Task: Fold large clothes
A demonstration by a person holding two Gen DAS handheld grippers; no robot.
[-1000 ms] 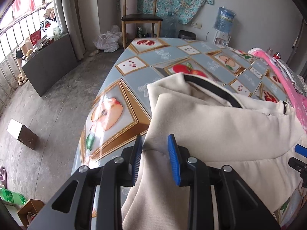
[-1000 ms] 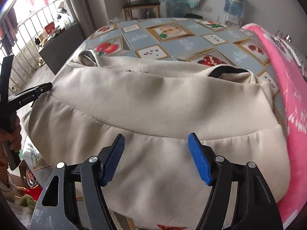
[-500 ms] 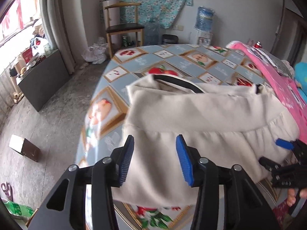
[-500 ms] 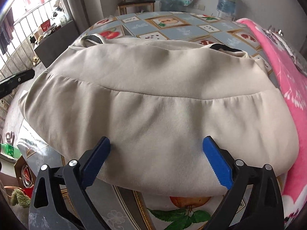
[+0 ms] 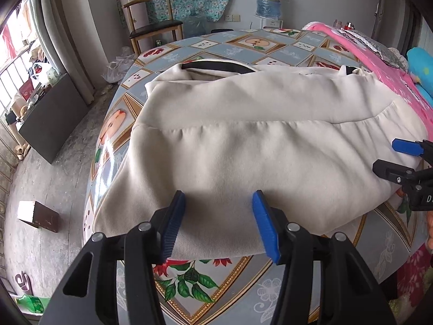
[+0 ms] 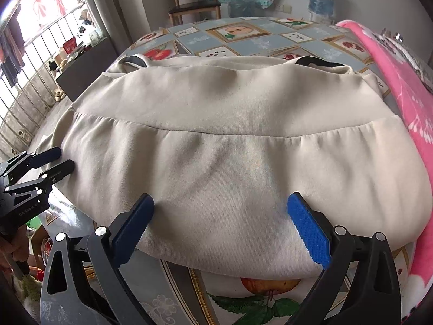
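Cream garment [image 5: 243,140] is lying folded on the tabletop [image 5: 243,48], directly ahead of both grippers; its gathered seam is running across the view beyond the fingertips, and its black-trimmed edge [image 5: 216,66] is sitting at the far side, well away from the grippers. Left gripper [image 5: 220,223] is hovering over the near edge of the garment; its jaws are opening, with the cloth lying under the gap between the blue pads [image 5: 171,224] and no fold being pinched. Right gripper [image 6: 220,230] is standing spread wide over the near hem of the same garment [image 6: 230,149]; its pads [image 6: 308,233] are sitting apart on either side of a flat stretch of cloth, gripping nothing. In the right wrist view the left gripper [image 6: 58,159] is showing at the left edge, its fingertips just beside the garment's left end; in the left wrist view the right gripper [image 5: 397,157] is showing at the right edge, over the garment's right end. A pink blanket [image 6: 392,86] is lying to the right of the right gripper, touching the garment's right side; the fruit-patterned cover of the tabletop [image 6: 257,38] is showing beyond the garment and below the pads; a wooden chair [image 5: 153,24] and a water bottle [image 5: 268,1] are standing far ahead, against the wall.
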